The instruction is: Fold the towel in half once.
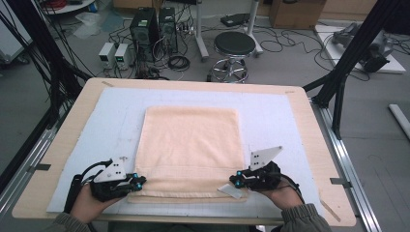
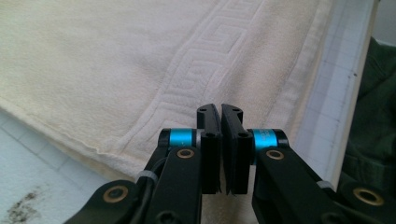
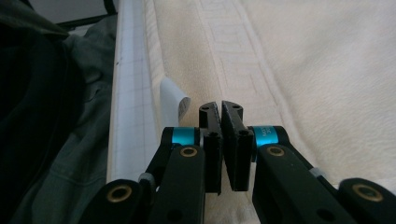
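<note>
There is 1 towel [image 1: 189,147], cream-coloured, folded flat on the counter [image 1: 63,140], with 1 woven key-pattern band [image 2: 187,79] near its near edge and 1 white label [image 1: 231,191] at its near right corner. There is 1 pale blue gridded mat [image 1: 270,116] under the towel. There are 2 tongs, 1 per hand: the left tongs [image 1: 140,182] and the right tongs [image 1: 234,181], each with 2 black jaws and 2 blue rollers. Beyond the counter stand 1 round stool [image 1: 234,46], 2 dark computer towers [image 1: 145,26] and 2 small white boxes [image 1: 114,54] on the floor.
</note>
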